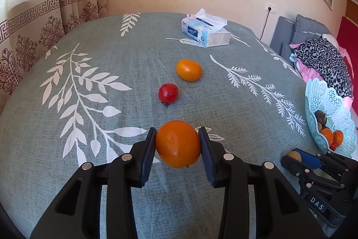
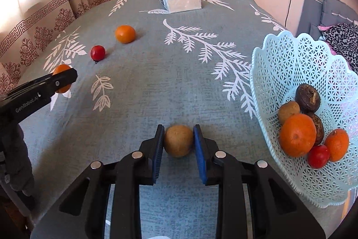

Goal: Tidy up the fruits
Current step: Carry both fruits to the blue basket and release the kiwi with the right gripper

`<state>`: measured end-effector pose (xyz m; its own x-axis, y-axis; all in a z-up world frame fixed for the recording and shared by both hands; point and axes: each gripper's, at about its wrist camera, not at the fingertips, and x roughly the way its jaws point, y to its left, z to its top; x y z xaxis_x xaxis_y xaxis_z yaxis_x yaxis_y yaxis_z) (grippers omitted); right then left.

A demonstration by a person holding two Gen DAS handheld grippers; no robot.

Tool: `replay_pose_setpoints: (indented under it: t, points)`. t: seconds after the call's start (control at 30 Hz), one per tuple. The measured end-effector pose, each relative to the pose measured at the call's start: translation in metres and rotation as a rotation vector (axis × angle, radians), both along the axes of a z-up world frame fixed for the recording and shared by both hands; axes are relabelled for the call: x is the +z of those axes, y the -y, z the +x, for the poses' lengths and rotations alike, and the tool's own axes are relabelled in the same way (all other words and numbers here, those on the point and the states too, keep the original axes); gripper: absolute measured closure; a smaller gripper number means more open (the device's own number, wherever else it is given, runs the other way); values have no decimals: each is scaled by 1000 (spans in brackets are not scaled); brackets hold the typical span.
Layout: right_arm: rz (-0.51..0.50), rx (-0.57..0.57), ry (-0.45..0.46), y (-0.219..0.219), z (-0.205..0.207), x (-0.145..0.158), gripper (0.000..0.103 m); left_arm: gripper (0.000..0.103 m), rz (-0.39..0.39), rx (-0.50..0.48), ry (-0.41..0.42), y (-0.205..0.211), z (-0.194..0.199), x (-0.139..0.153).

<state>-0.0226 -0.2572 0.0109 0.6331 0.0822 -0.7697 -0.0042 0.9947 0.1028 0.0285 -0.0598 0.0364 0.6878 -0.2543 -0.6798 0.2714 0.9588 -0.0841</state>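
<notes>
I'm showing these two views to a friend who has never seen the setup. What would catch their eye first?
Probably the big orange clamped between the left gripper pads, front and centre over the leaf-print tablecloth. Next, the right gripper pinching a small brown fruit beside the white lattice basket, which already holds oranges, a red fruit and brown ones. A loose orange and small red fruit lie mid-table.

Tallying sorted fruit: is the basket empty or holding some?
Holding some: the basket contains two oranges, a red fruit and several brown ones.

Bright, warm daylight from the left; sharp focus, fisheye-bent dark corners.
</notes>
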Motion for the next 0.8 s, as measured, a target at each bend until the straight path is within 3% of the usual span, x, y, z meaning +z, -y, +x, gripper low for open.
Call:
replay_pose_setpoints:
  t: [0.37, 0.57, 0.8]
  points:
    - [82, -61, 131, 32, -24, 42, 76, 64, 26, -29, 21, 18, -8, 8]
    - [91, -173, 198, 76, -42, 59, 76, 64, 45, -65, 40, 39, -15, 15]
    - [124, -316, 229, 130, -55, 58, 75, 64, 69, -127, 67, 75, -22, 25]
